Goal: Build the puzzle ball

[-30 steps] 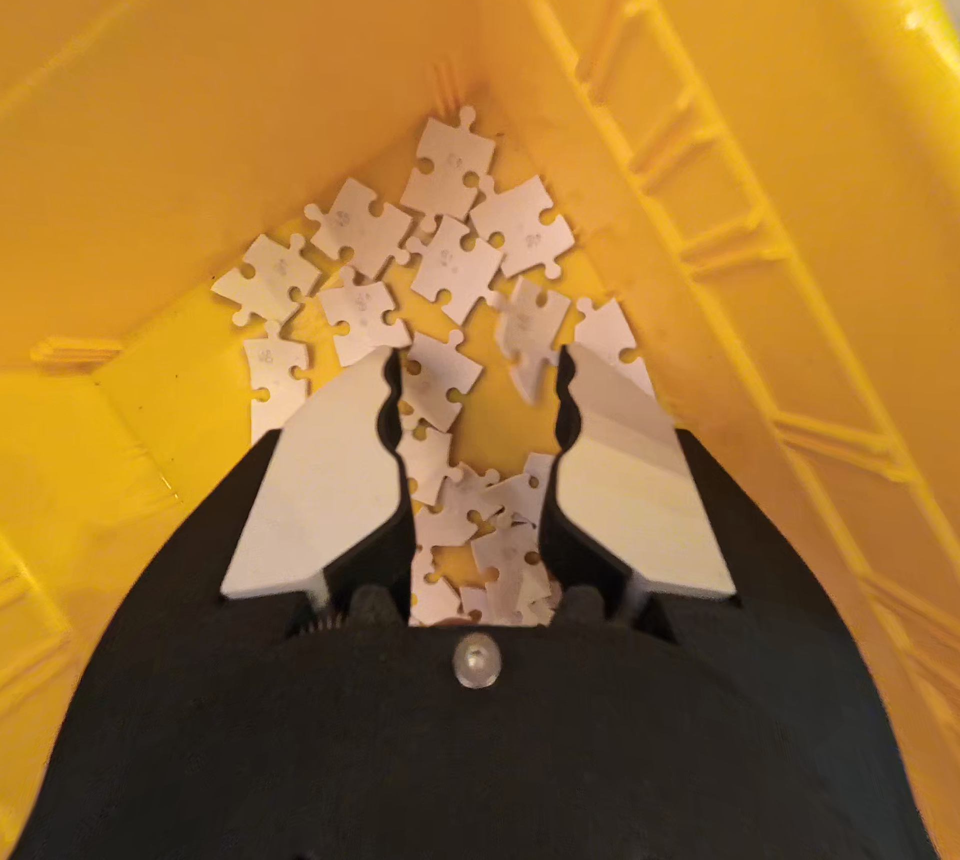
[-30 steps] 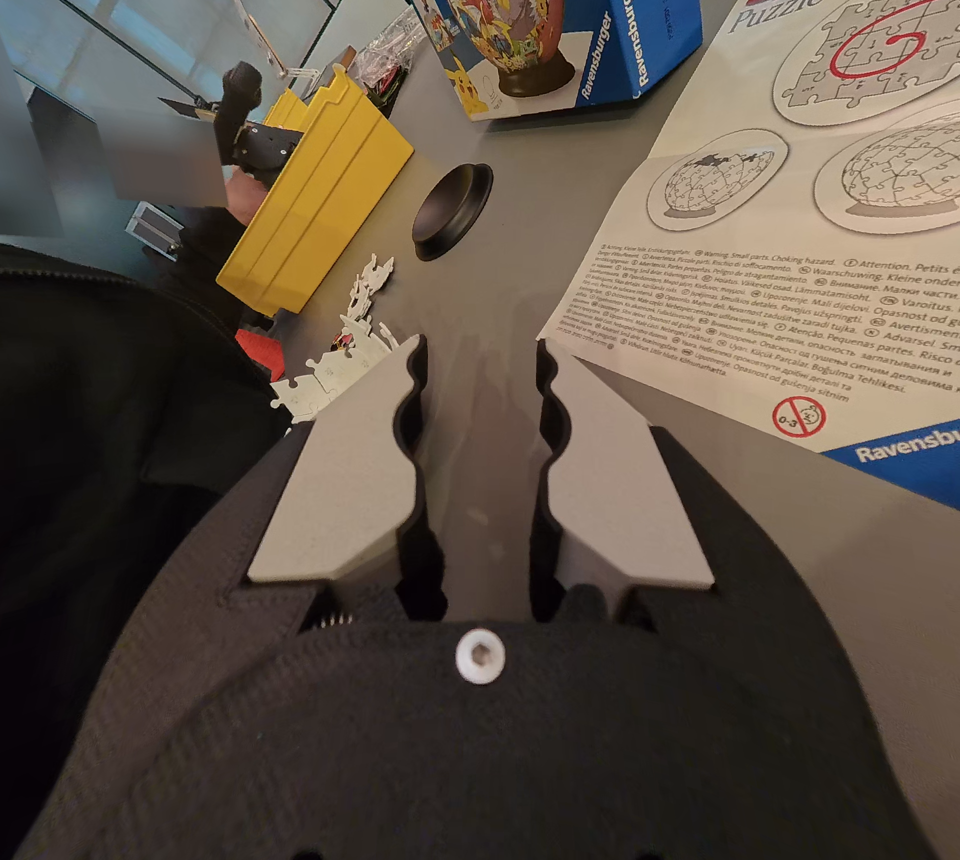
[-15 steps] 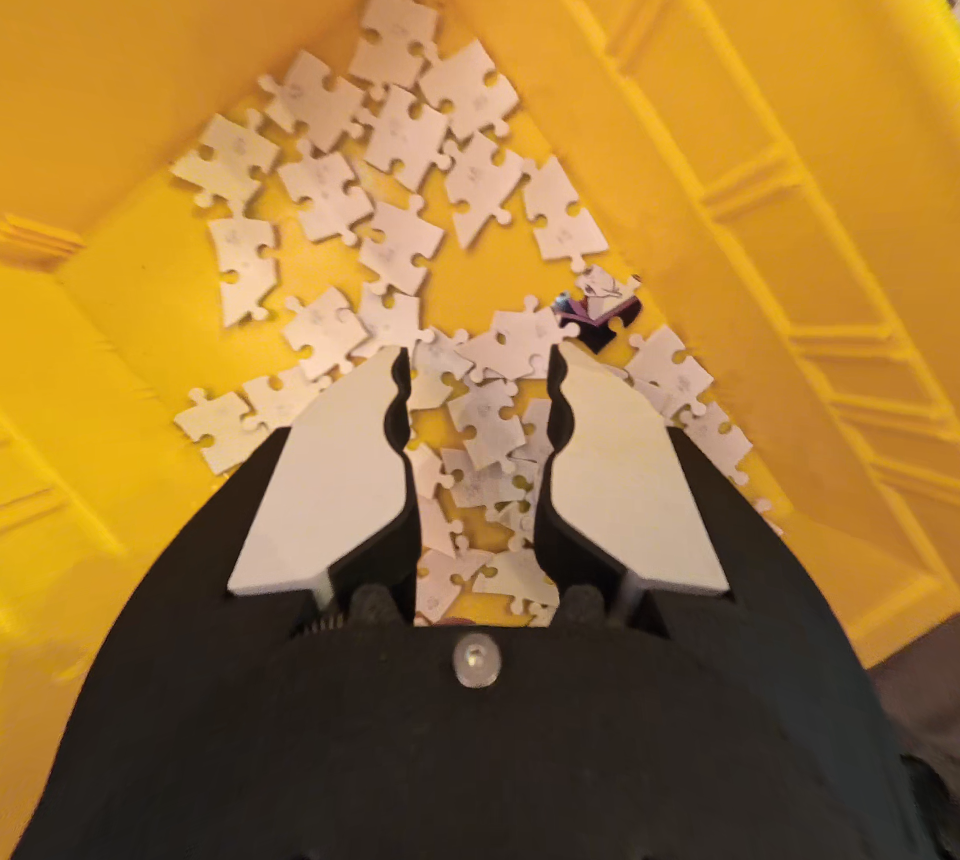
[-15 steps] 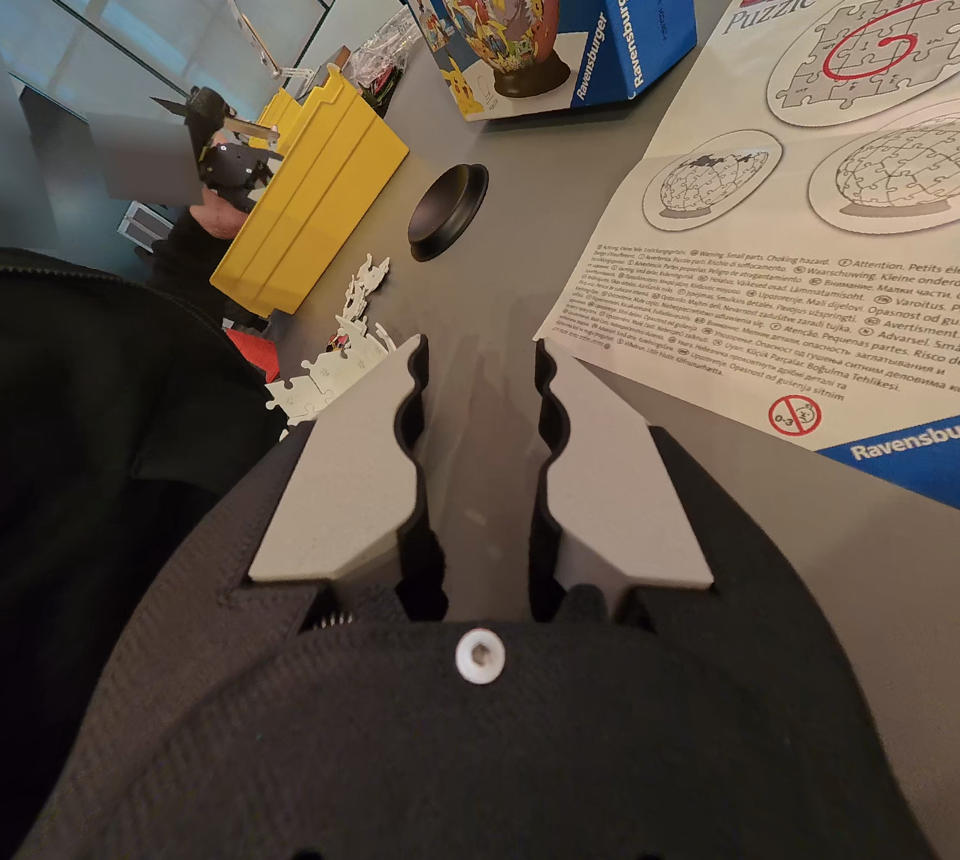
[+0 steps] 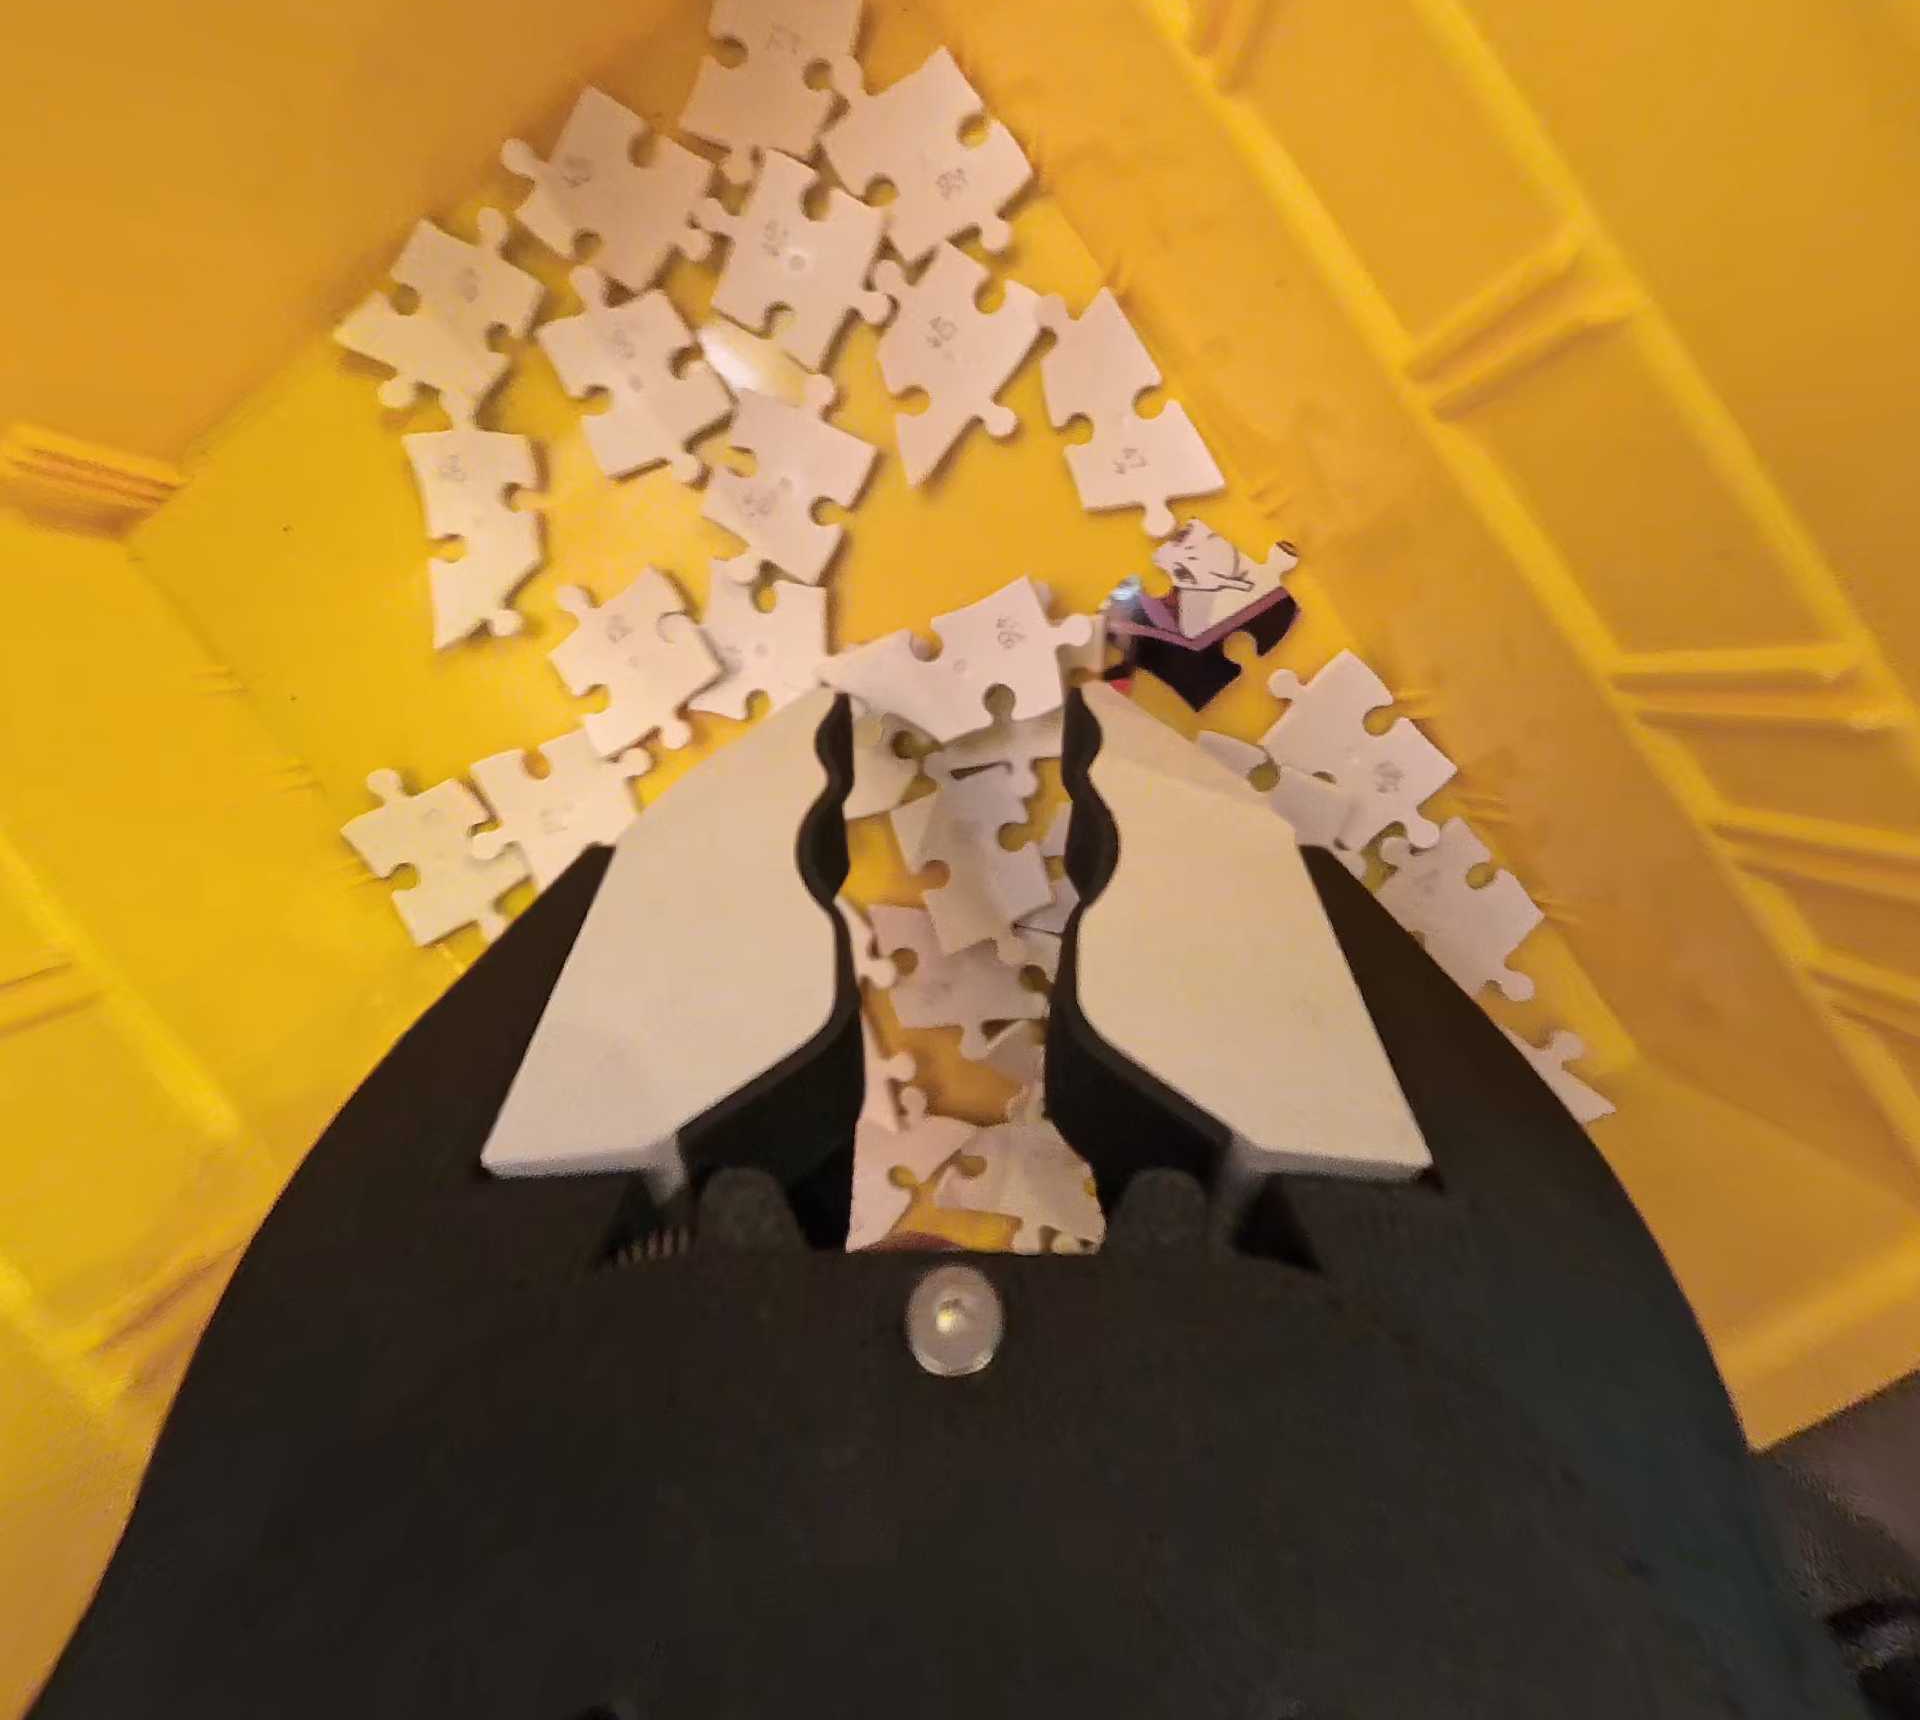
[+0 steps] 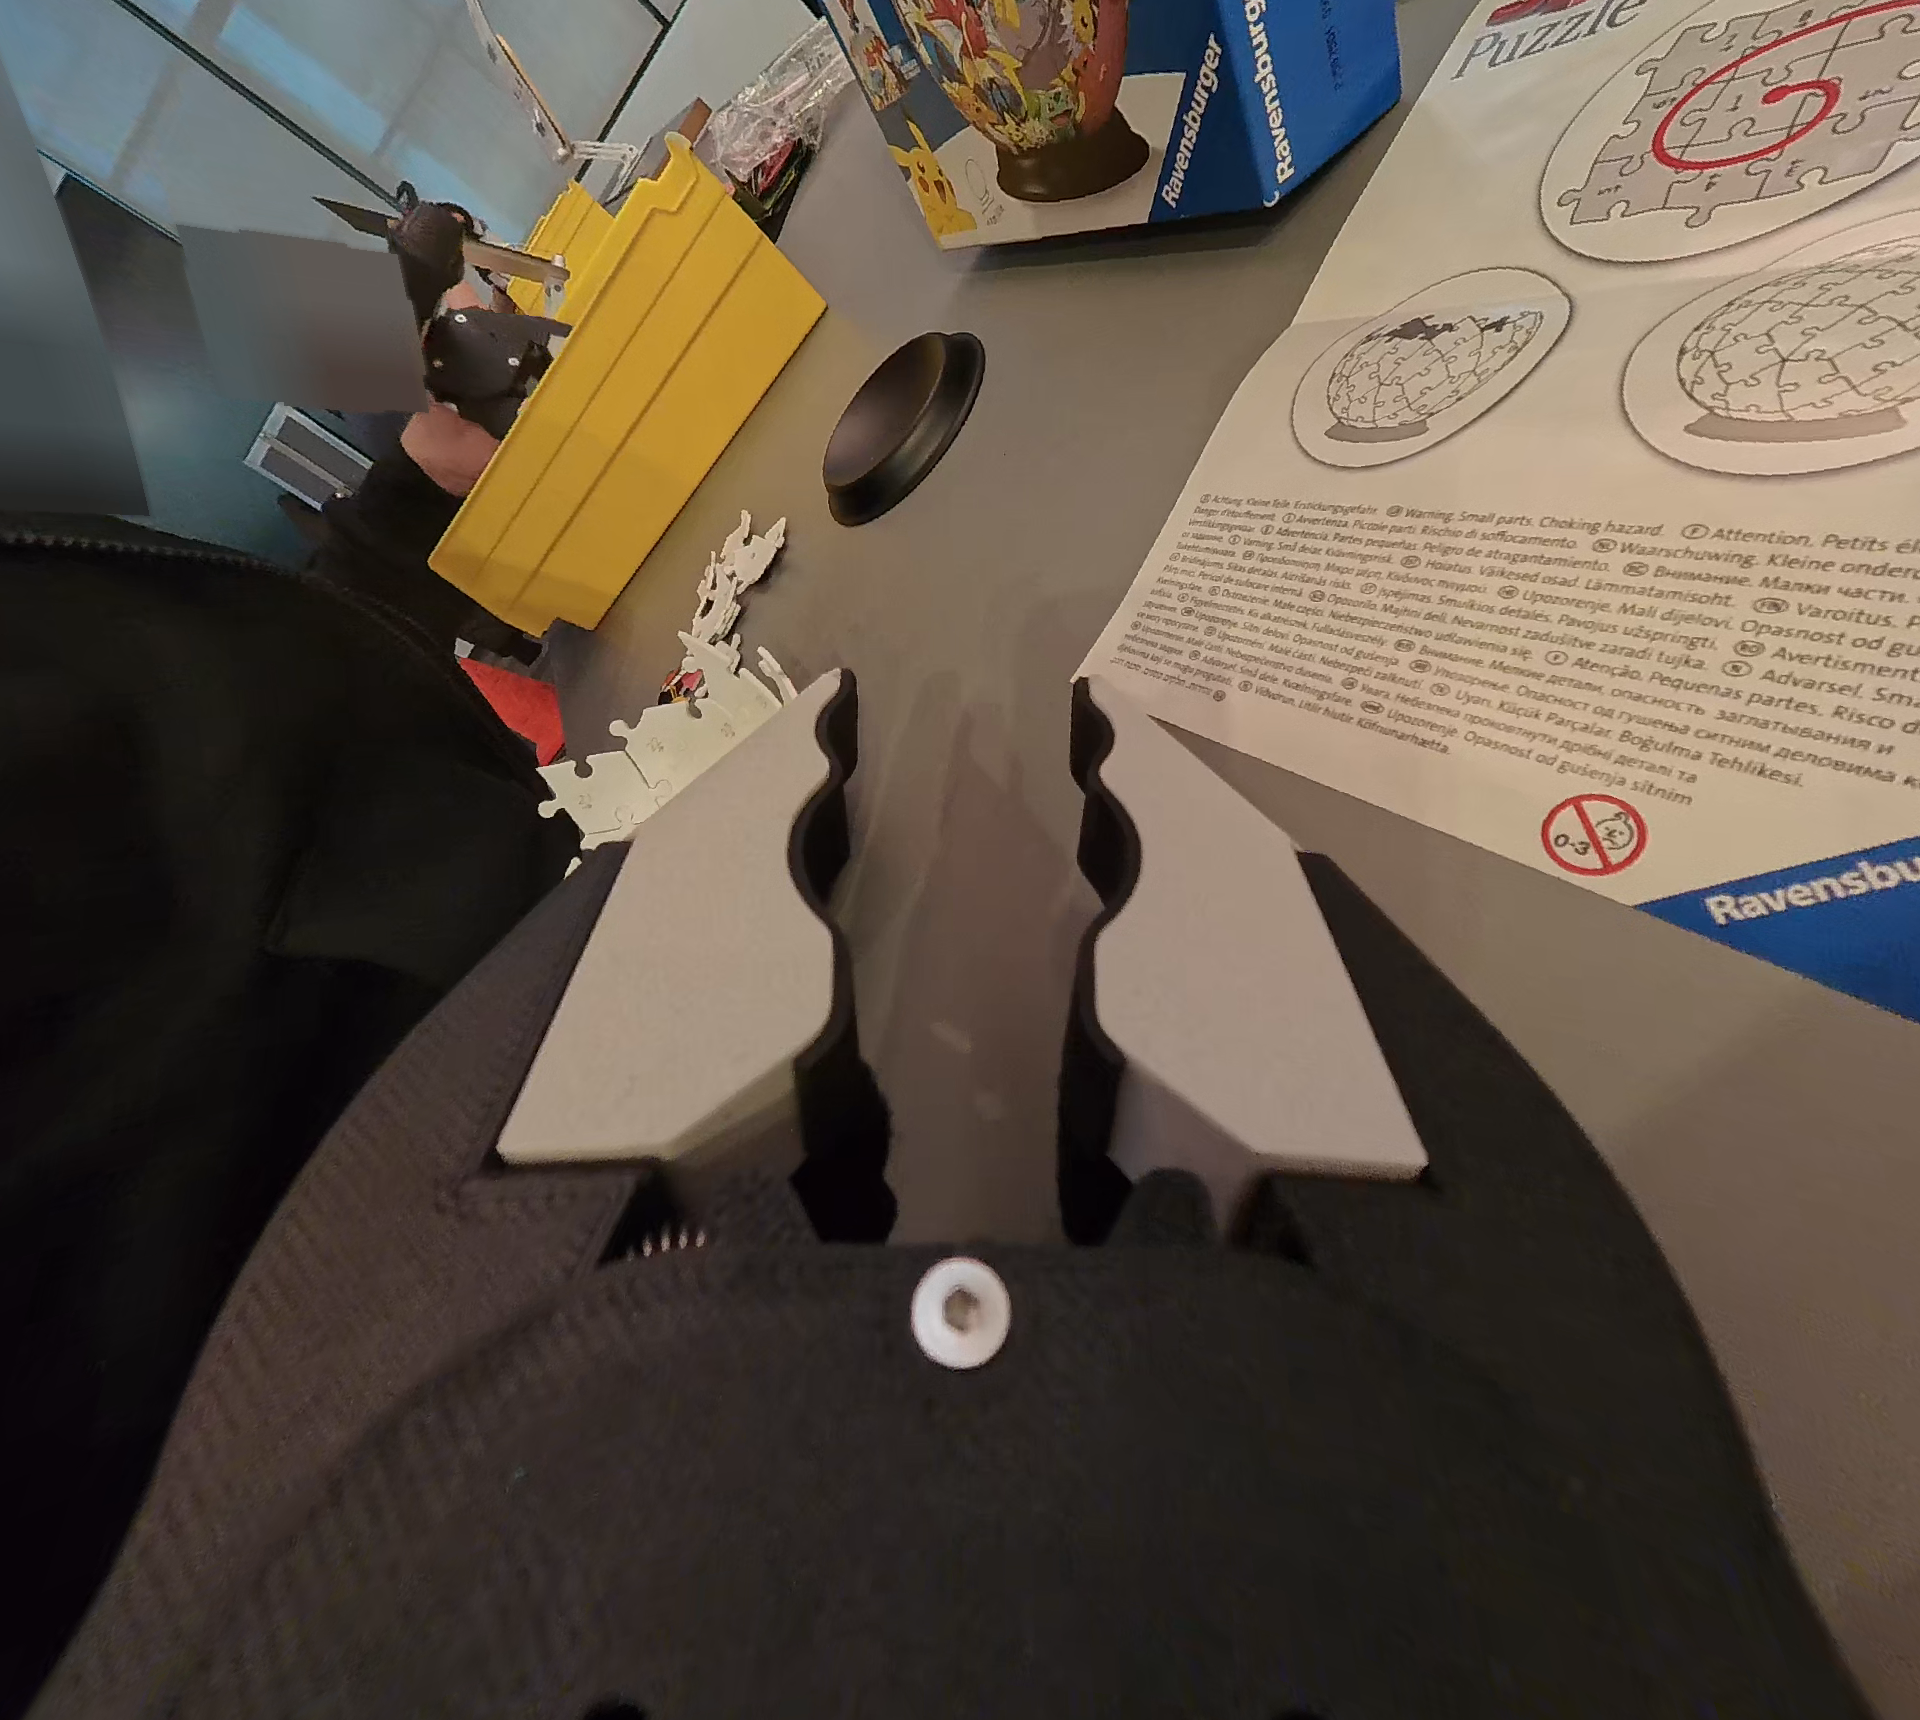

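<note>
- Left gripper (image 5: 956, 714) points into the yellow plastic bin (image 5: 1455, 320), jaws parted and empty, above loose white face-down puzzle pieces (image 5: 790, 257); one printed-side-up piece (image 5: 1205, 621) lies just right of the tips.
- Since a second ago it has drawn back, so more pieces show.
- Right gripper (image 6: 961, 699) hangs over the grey table (image 6: 1039, 444), jaws parted and empty; joined white pieces (image 6: 623, 777) lie left, the round black stand (image 6: 904, 423) beyond.

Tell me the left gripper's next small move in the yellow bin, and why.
Probably ease the left gripper down onto the white piece at its tips and close. The jaws stand open and empty, that piece overlaps others in the yellow bin, so its edge looks raised.
</note>
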The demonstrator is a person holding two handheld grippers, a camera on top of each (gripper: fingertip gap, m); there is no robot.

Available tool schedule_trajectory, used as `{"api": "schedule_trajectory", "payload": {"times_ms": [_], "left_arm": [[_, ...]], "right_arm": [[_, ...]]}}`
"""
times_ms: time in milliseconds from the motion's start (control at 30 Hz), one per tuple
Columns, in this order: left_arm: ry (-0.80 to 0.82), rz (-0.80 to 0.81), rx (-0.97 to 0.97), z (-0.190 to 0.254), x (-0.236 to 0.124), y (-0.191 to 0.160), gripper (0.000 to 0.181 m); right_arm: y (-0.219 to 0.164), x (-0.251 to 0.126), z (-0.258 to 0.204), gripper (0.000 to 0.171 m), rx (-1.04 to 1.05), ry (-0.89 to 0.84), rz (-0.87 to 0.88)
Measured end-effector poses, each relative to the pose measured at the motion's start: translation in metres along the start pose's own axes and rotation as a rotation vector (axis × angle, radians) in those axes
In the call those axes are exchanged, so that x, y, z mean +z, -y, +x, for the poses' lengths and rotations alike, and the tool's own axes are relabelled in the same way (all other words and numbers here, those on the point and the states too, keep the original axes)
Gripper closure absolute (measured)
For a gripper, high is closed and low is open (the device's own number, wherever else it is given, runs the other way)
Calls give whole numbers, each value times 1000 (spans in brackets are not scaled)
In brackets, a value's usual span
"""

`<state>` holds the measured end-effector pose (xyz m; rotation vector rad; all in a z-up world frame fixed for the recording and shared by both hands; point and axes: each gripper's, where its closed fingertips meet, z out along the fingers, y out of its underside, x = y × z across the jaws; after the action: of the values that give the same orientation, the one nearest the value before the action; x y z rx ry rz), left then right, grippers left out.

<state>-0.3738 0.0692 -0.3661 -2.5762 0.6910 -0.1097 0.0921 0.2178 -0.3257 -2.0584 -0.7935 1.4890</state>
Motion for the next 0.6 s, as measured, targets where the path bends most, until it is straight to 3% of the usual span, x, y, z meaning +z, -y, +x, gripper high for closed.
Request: {"api": "schedule_trajectory", "payload": {"times_ms": [267,400,600], "left_arm": [[25,80,-78,-32,-9,25,143],[54,77,-99,-44,-8,31,129],[29,37,-124,-36,-25,5,147]], "right_arm": [[0,0,-1,131,-1,8,1],[1,-1,-2,131,-4,9,5],[1,-1,-2,131,-2,15,6]]}}
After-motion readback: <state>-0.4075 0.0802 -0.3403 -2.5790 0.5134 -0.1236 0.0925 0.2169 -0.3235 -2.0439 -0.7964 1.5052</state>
